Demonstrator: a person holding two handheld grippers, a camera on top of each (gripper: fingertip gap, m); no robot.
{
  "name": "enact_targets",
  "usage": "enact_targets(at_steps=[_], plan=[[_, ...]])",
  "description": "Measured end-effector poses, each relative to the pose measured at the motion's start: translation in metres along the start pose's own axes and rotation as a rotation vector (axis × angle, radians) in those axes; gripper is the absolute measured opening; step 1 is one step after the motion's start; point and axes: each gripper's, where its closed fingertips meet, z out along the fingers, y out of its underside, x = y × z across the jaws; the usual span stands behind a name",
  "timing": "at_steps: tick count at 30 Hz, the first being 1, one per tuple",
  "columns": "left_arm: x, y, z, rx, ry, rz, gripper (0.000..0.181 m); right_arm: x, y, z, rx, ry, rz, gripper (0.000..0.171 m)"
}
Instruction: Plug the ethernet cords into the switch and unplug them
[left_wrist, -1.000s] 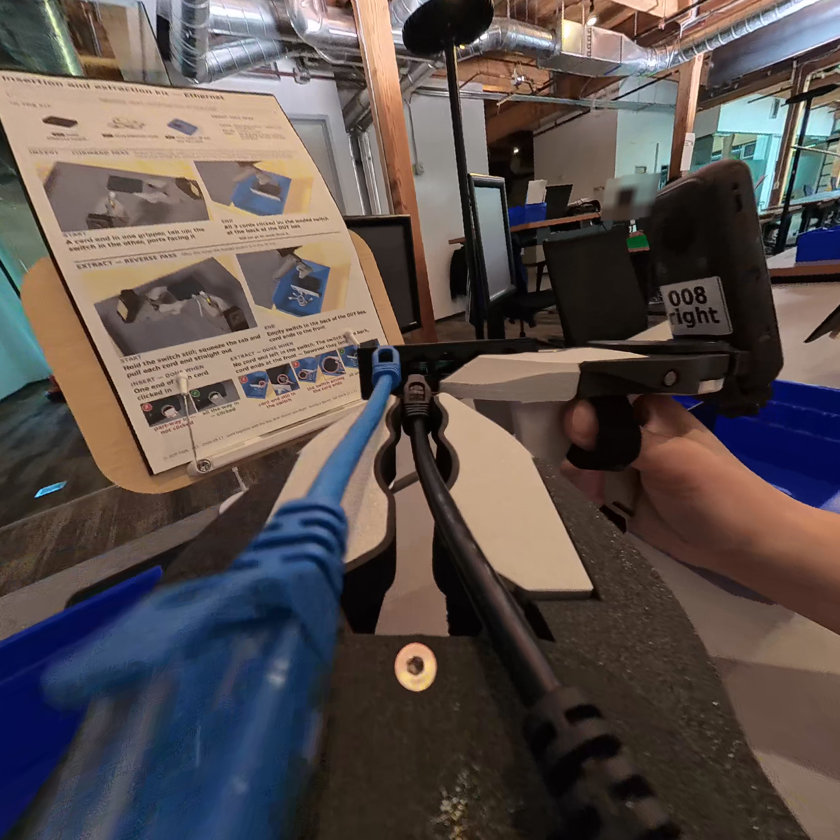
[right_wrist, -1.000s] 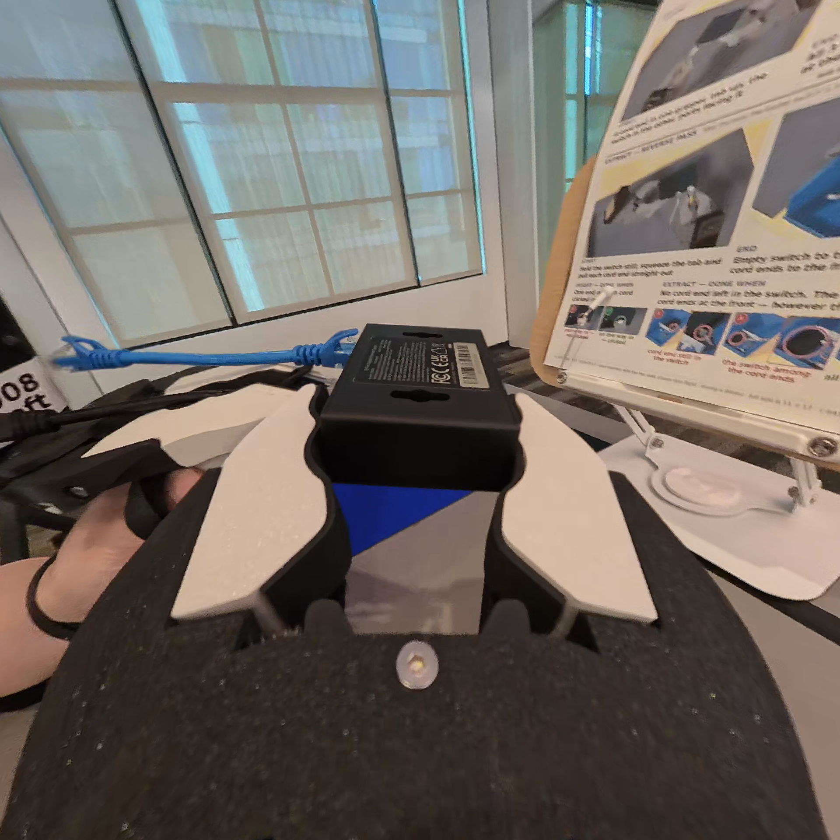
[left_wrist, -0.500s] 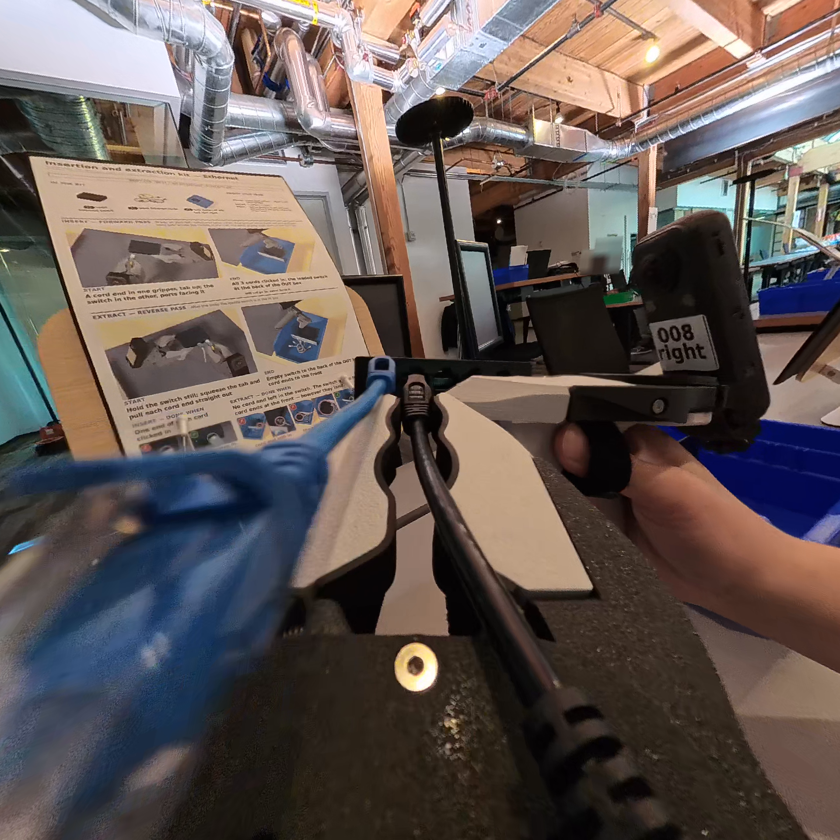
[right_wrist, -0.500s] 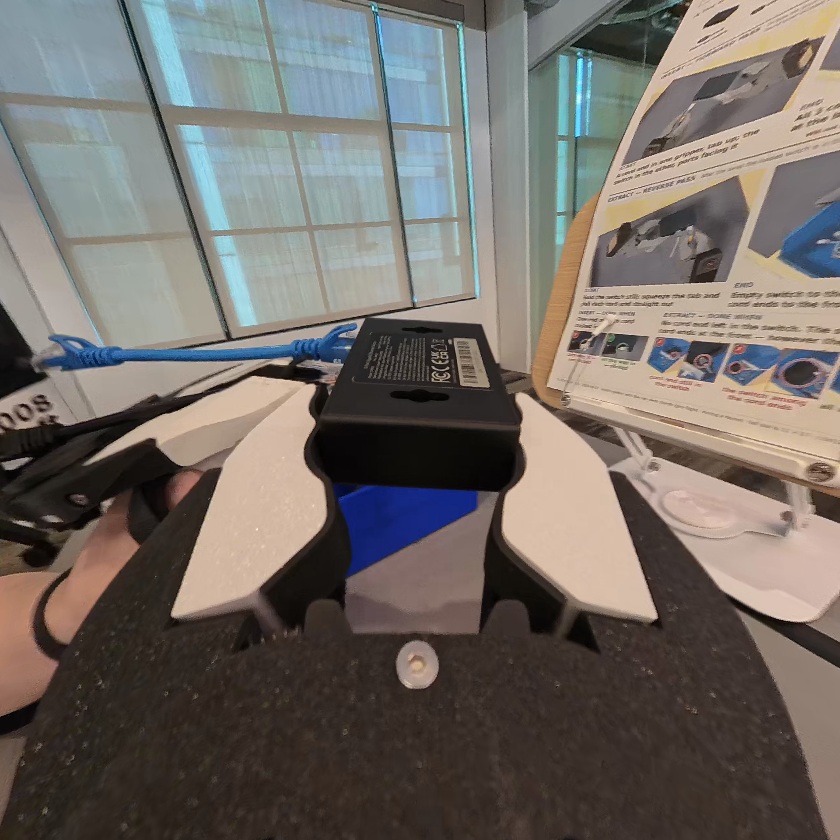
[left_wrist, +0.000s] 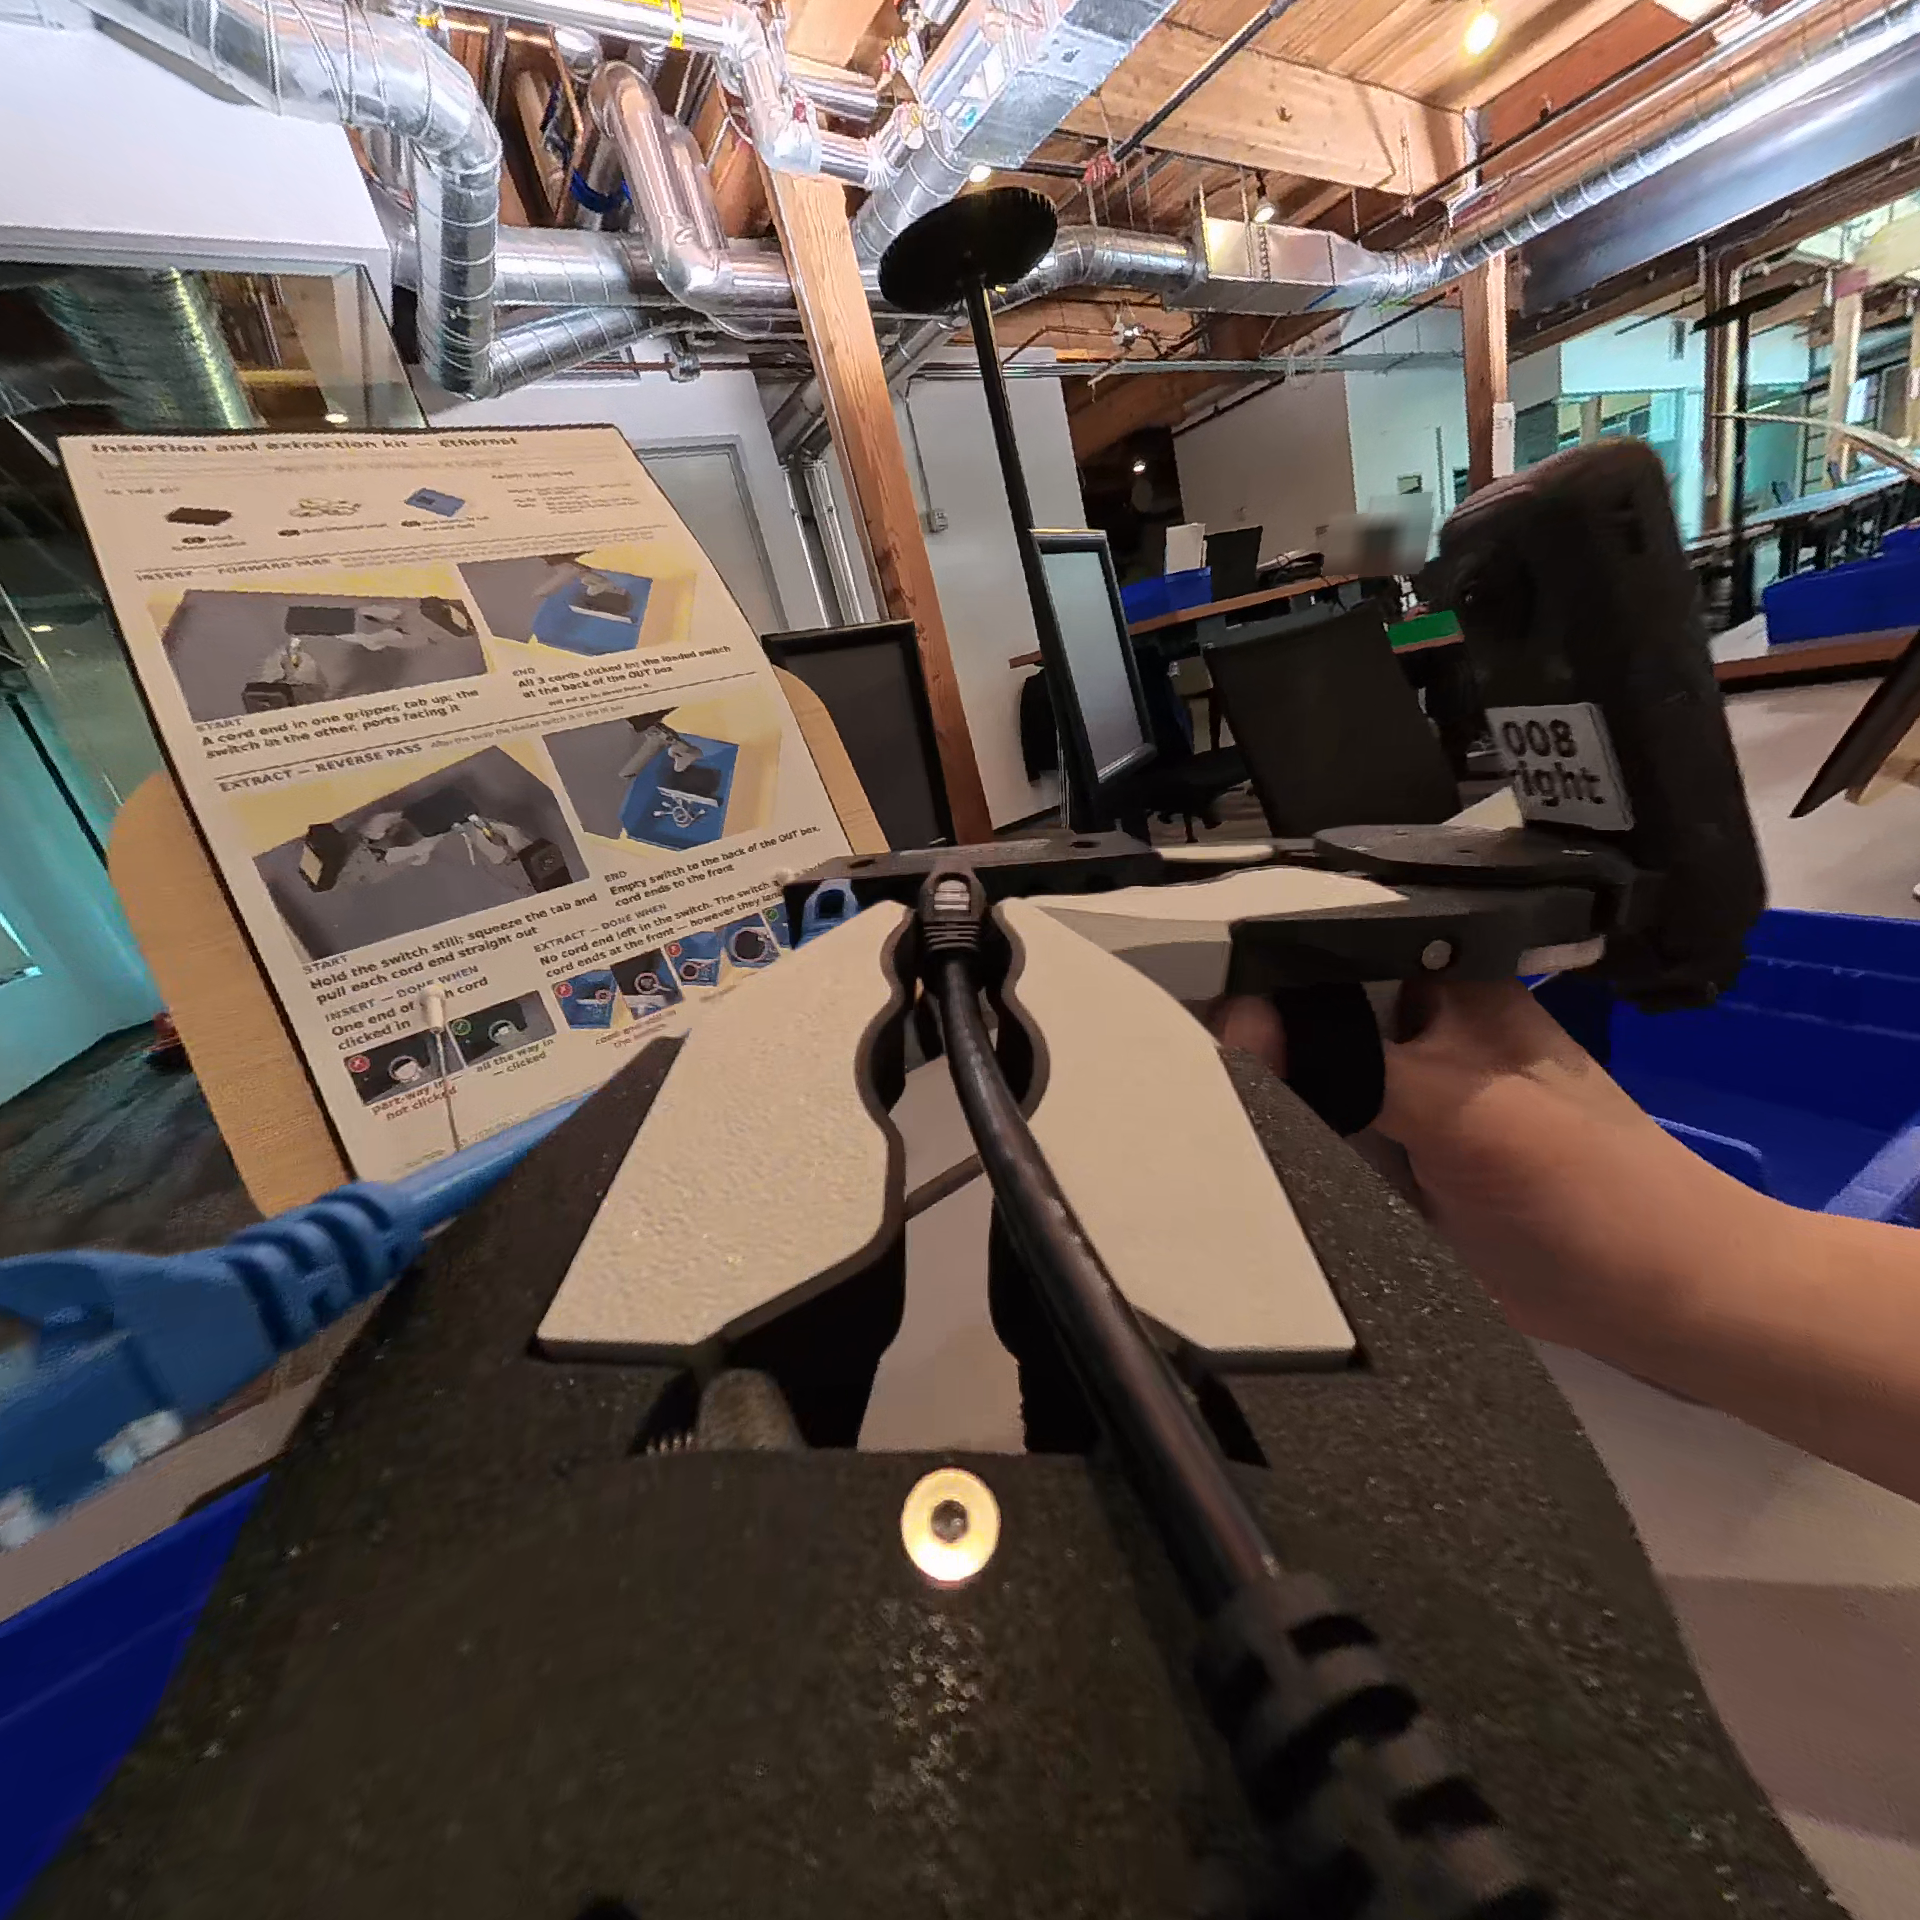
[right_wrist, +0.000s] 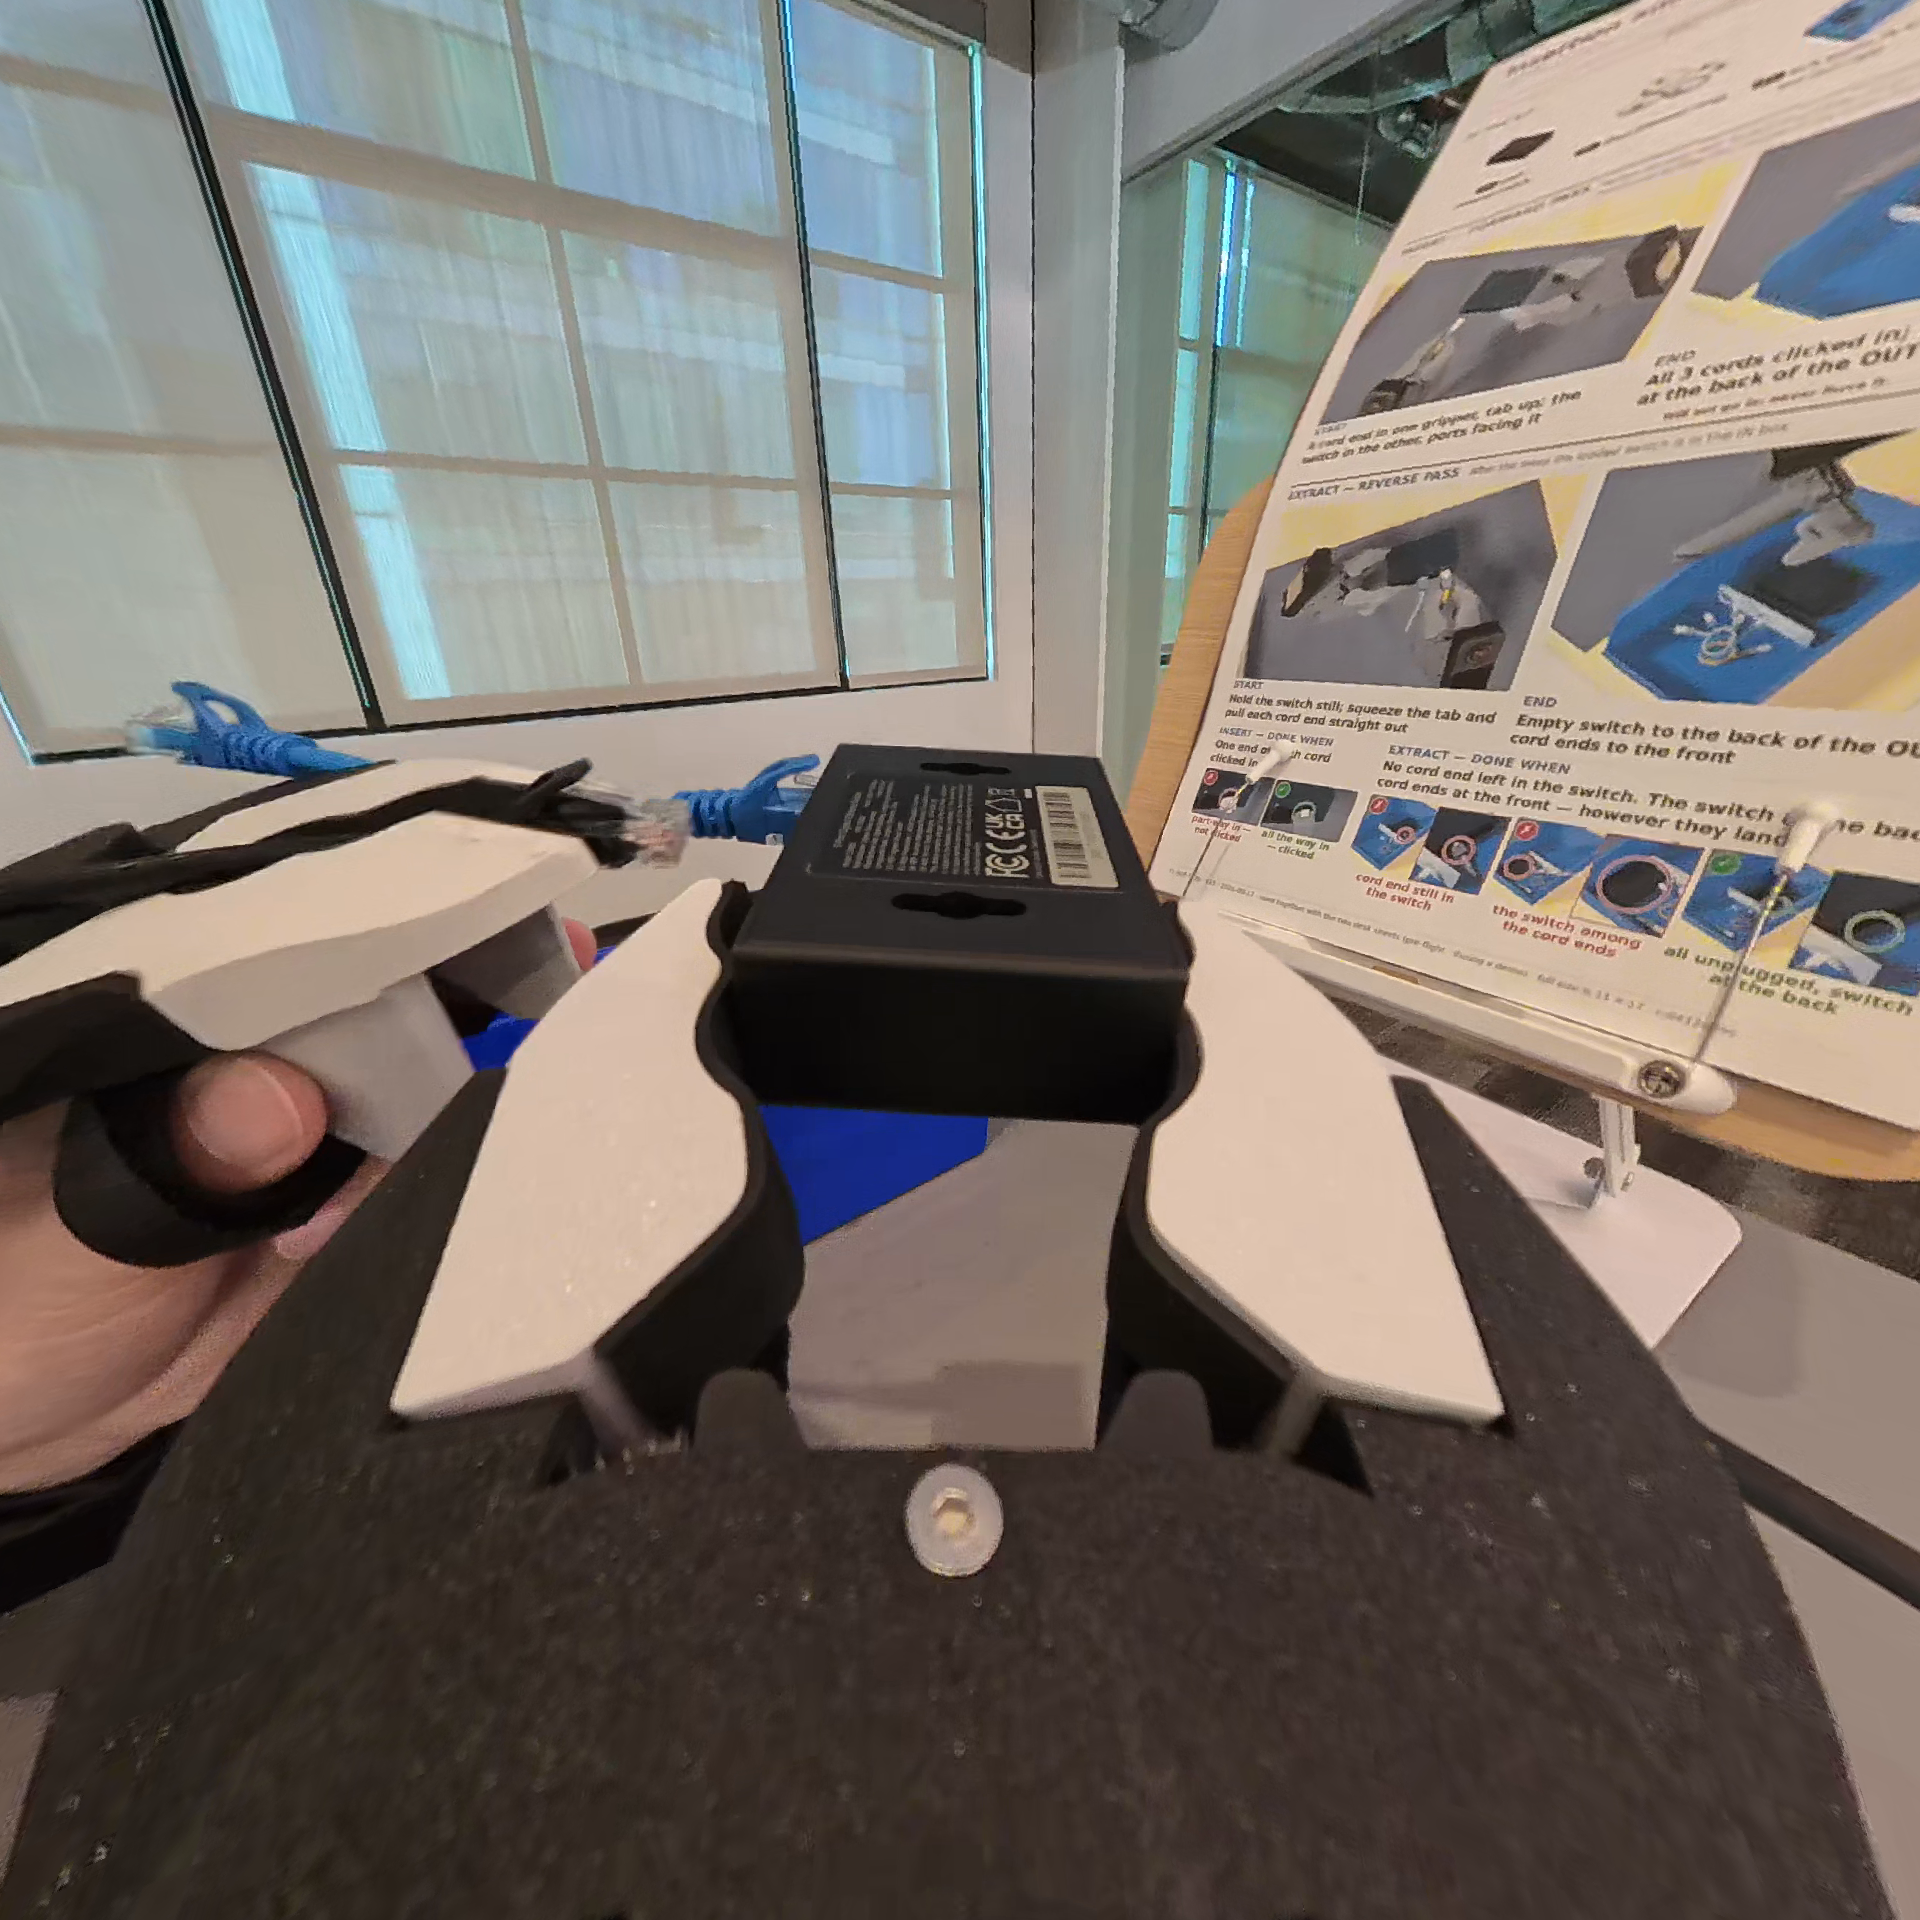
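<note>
Two tools in play, one per hand. Right tool (right_wrist: 951, 997) clamps the black switch (right_wrist: 961, 914) between its white fingers (right_wrist: 613, 1132), label side up, held in the air above a grey surface (right_wrist: 935, 1278). Left tool (left_wrist: 948, 956) is pinched narrow on the black cord (left_wrist: 1013, 1101) just behind its plug (left_wrist: 948, 902).

In the right wrist view that plug's clear tip (right_wrist: 652, 831) sits at 9 o'clock of the switch, near it but apart, not in a port. Blue cord plug (right_wrist: 743, 805) is seated in the switch's far left side; the blue cord (left_wrist: 312, 1247) runs out toward 8 o'clock in the left wrist view, its free end (left_wrist: 94, 1351) blurred.

Instruction sheet (left_wrist: 436, 790) on a wooden stand stands at 10 o'clock in the left wrist view, at 2 o'clock in the right. Blue bin (left_wrist: 1787, 1049) lies at 3 o'clock behind the right hand (left_wrist: 1455, 1122).
</note>
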Motion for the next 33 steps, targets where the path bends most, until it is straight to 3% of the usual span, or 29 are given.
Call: enact_targets(at_steps=[17, 26, 33], plan=[[-0.001, -0.003, -0.002, 0.027, -0.056, 0.119, 0.011, -0.020, -0.010, -0.004, 0.081, -0.008, -0.144, 0.073], [0.000, 0.001, 0.000, -0.017, -0.053, 0.115, 0.011, -0.013, -0.009, -0.005, 0.082, 0.000, -0.088, 0.072], [0.001, -0.004, -0.003, -0.015, -0.088, 0.160, 0.011, -0.021, -0.016, -0.010, 0.118, 0.020, -0.203, 0.072]])
